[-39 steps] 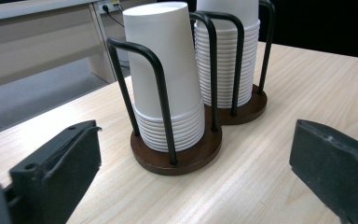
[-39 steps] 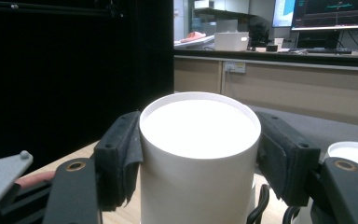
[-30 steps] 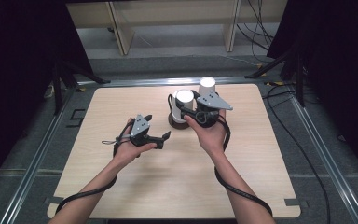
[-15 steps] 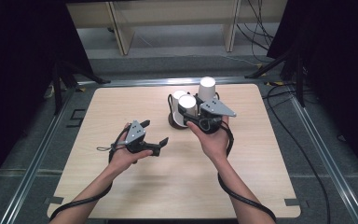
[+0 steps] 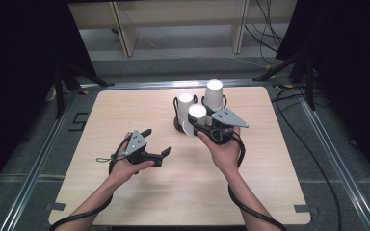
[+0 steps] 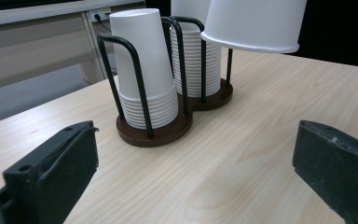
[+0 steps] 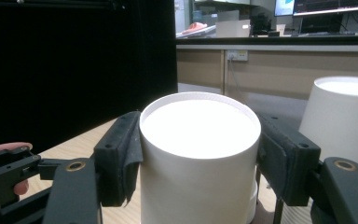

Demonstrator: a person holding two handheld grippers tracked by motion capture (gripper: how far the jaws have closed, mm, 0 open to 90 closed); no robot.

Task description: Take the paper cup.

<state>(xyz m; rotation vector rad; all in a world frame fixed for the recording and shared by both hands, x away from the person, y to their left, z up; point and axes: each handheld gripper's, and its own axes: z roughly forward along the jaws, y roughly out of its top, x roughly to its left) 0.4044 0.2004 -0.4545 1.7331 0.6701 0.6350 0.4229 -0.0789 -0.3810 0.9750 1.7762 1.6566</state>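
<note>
The right gripper [image 5: 198, 126] was clamped on one white paper cup [image 5: 196, 120], bottom up, both pads pressed on its sides; in the right gripper view the cup [image 7: 199, 154] sat squarely between the two black jaws. The cup hung in the air just in front of the cup holder [image 5: 182, 126], at about six o'clock from the holder's nearer stack [image 5: 185, 107]. I judged that the step in hand was the taking of a single cup off the stacks, and that the cup was already free of the wire posts.

The left gripper [image 5: 160, 145] waited at about eight o'clock from the holder, jaws apart and holding nothing. In its own view the holder [image 6: 168, 133] stood ahead with two stacks of cups inside black wire loops, and the lifted cup [image 6: 254, 23] hung above them at one o'clock.

The next move, I think, called for bringing the cup clear and setting it on bare table [image 5: 139, 108], perhaps turned upright with help of the left gripper. The grip must stay gentle, because thin paper crushes easily.

The taller stack [image 5: 214, 96] at twelve o'clock and the wire loops stood closest; a careless swing could tip them. Cables [image 5: 289, 98] lay beyond the table's edge at two o'clock.
</note>
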